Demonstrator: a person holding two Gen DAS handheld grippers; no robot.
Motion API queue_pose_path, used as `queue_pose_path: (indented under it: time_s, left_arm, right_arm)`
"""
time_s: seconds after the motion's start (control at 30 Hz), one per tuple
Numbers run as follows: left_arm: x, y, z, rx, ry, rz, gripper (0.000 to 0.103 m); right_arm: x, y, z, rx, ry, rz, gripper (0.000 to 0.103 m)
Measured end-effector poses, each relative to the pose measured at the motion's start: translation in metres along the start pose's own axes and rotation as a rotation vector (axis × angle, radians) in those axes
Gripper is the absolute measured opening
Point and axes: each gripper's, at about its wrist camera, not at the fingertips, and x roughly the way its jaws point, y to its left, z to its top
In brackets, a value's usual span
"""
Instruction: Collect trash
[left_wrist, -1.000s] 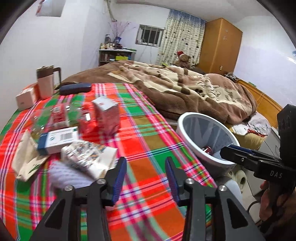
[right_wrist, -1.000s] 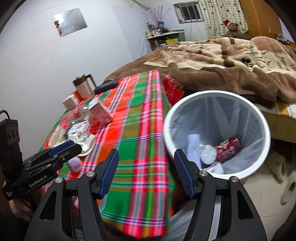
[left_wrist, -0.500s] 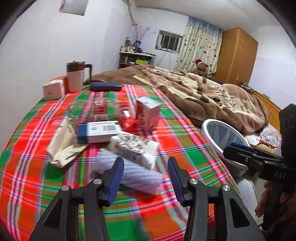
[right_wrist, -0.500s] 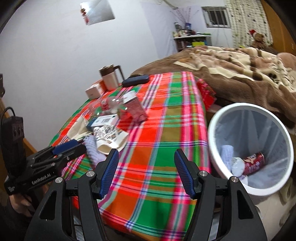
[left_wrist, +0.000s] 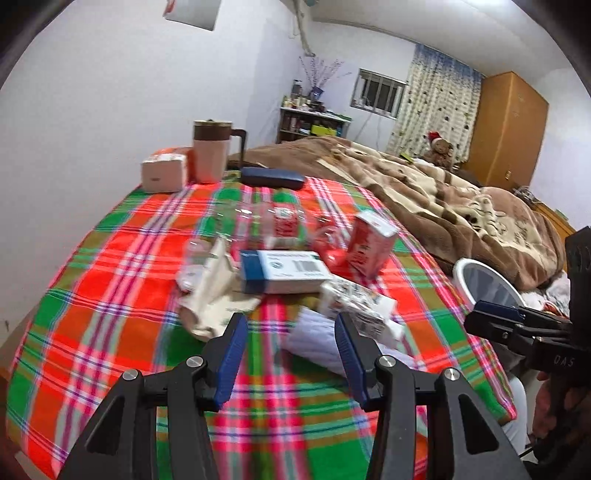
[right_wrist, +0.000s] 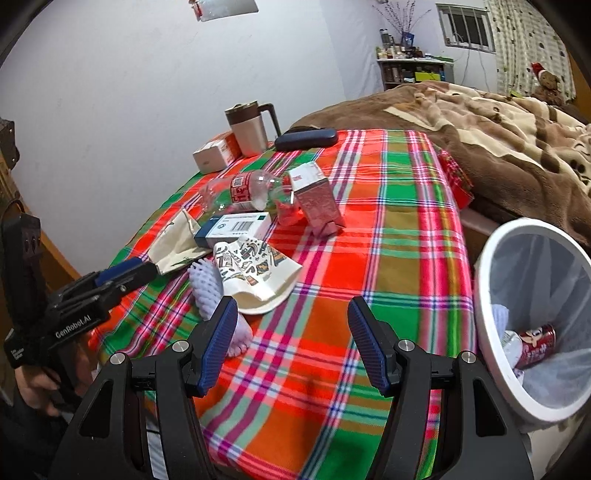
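Observation:
Trash lies on the plaid tablecloth (left_wrist: 110, 295): a blue-and-white box (left_wrist: 282, 270) (right_wrist: 236, 228), a red carton (left_wrist: 369, 245) (right_wrist: 318, 199), a clear plastic bottle (right_wrist: 240, 190), a patterned wrapper (left_wrist: 356, 306) (right_wrist: 255, 271), a white ribbed piece (right_wrist: 208, 291) and a beige paper bag (left_wrist: 218, 295). A white bin (right_wrist: 532, 325) right of the table holds a red can (right_wrist: 535, 345). My left gripper (left_wrist: 290, 354) is open and empty, just short of the bag and wrapper. My right gripper (right_wrist: 291, 345) is open and empty above the table's near edge.
At the table's far end stand a lidded mug (left_wrist: 212, 151), a small orange-and-white box (left_wrist: 164, 171) and a dark blue case (left_wrist: 271, 177). A bed with a brown blanket (left_wrist: 443, 199) lies behind. The other gripper shows at each view's side.
My left gripper has swung left from the bin side to face the trash pile. My right gripper has turned left too, so the bin slid to the right edge.

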Motion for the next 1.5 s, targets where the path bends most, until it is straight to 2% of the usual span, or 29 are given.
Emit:
queue_pose_path:
  time_s: [0.27,0.53,0.77,0.87,0.93,1.03,1.5]
  left_arm:
    - [0.007,0.032,0.013,-0.023,-0.017,0.074,0.049]
    - [0.036,0.048,0.02,-0.037,0.014,0.088,0.049]
    - [0.057,0.055,0.017,-0.049,0.054,0.067,0.047]
    - [0.058,0.057,0.015,-0.046,0.052,0.079,0.042]
    - [0.058,0.058,0.015,-0.05,0.05,0.077,0.033]
    - [0.058,0.058,0.015,-0.042,0.05,0.087,0.024]
    - [0.04,0.052,0.011,-0.039,0.032,0.032,0.018]
  right_arm:
    - [0.018,0.013,0.011,-0.037,0.022,0.028,0.064]
    - [0.035,0.026,0.017,-0.07,0.05,0.061,0.063]
    - [0.053,0.039,0.016,-0.128,0.093,0.075,0.051]
    - [0.063,0.04,0.016,-0.136,0.116,0.074,0.042]
    - [0.068,0.042,0.015,-0.146,0.131,0.068,0.037]
    - [0.071,0.045,0.012,-0.16,0.139,0.058,0.024]
    - [0.044,0.039,0.011,-0.124,0.073,0.019,0.016]
